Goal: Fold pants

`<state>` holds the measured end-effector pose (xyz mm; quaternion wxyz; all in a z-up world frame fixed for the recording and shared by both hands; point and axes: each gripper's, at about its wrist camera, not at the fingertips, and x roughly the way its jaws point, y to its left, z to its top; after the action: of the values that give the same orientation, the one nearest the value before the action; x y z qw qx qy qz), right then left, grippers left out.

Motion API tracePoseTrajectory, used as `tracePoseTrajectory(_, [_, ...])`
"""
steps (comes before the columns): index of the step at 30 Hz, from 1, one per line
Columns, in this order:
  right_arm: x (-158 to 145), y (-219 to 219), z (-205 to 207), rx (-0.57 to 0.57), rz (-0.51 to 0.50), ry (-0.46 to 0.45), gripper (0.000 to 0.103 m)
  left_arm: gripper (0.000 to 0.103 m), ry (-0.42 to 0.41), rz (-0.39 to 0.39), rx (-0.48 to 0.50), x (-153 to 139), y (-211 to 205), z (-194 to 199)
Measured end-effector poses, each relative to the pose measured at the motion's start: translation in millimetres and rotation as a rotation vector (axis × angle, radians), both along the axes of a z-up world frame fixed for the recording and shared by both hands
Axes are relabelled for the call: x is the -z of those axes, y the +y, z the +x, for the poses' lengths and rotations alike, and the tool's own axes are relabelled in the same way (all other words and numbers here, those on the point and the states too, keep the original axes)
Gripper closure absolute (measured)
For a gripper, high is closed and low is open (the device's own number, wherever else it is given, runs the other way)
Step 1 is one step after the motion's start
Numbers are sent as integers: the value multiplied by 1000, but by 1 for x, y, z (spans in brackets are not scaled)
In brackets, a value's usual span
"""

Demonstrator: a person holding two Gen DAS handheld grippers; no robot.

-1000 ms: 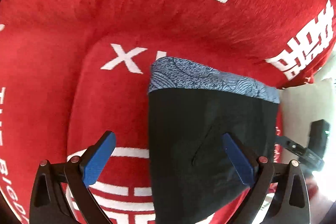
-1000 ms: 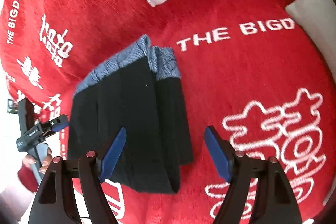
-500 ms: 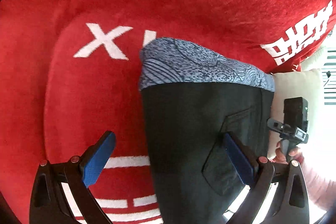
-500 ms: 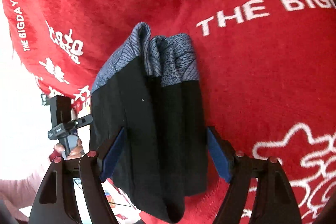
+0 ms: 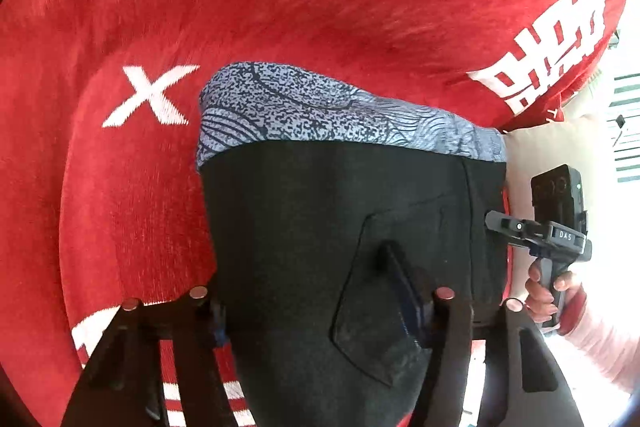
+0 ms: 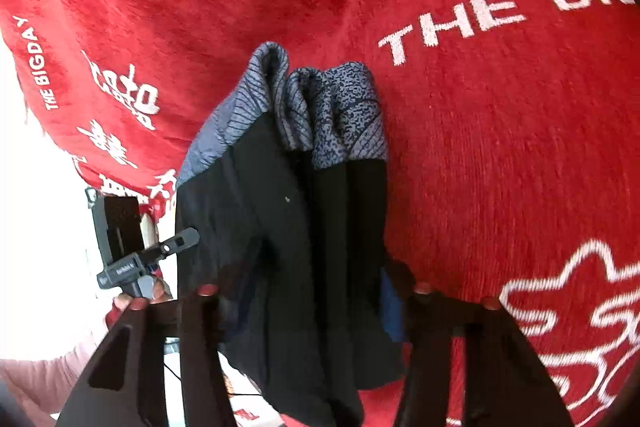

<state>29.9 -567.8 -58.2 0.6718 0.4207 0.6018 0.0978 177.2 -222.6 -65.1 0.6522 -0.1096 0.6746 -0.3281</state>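
Observation:
The folded pants point(image 5: 320, 227) are black with a grey-blue patterned band point(image 5: 340, 115) at the far end. They lie on a red blanket point(image 5: 280, 7) with white lettering. My left gripper point(image 5: 316, 303) has closed its jaws onto the pants' near end; a blue pad point(image 5: 404, 287) presses the back pocket. In the right wrist view the same pants point(image 6: 288, 227) run between my right gripper's point(image 6: 312, 295) jaws, which press in on both sides of the cloth. Each gripper shows in the other's view, the right one point(image 5: 556, 227) and the left one point(image 6: 128, 251).
The red blanket point(image 6: 480, 147) covers the whole surface. A cream cushion point(image 5: 532, 155) and a bright window lie past its edge on one side. The person's hands in pink sleeves point(image 5: 592, 331) hold the gripper handles.
Both grippers moved forward over the pants' near end and closed from wide open onto the cloth. The pants fill more of both views.

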Motion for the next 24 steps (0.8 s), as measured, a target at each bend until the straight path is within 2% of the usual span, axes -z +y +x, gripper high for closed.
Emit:
tracePoseTrajectory(7, [-20, 0, -5, 57, 48, -14, 62, 41, -14, -45, -9, -28, 10, -6])
tracePoseTrajectory(10, [-32, 7, -10, 34, 46, -22, 62, 41, -25, -46, 0, -39, 14, -16])
tracePoseTrajectory(20, [-48, 42, -57, 32, 85, 15, 62, 41, 7, -37, -16, -54, 35, -68])
tracePoseTrajectory(24, [-50, 46, -78, 29, 82, 31, 62, 41, 14, -9, -7, -48, 40, -86])
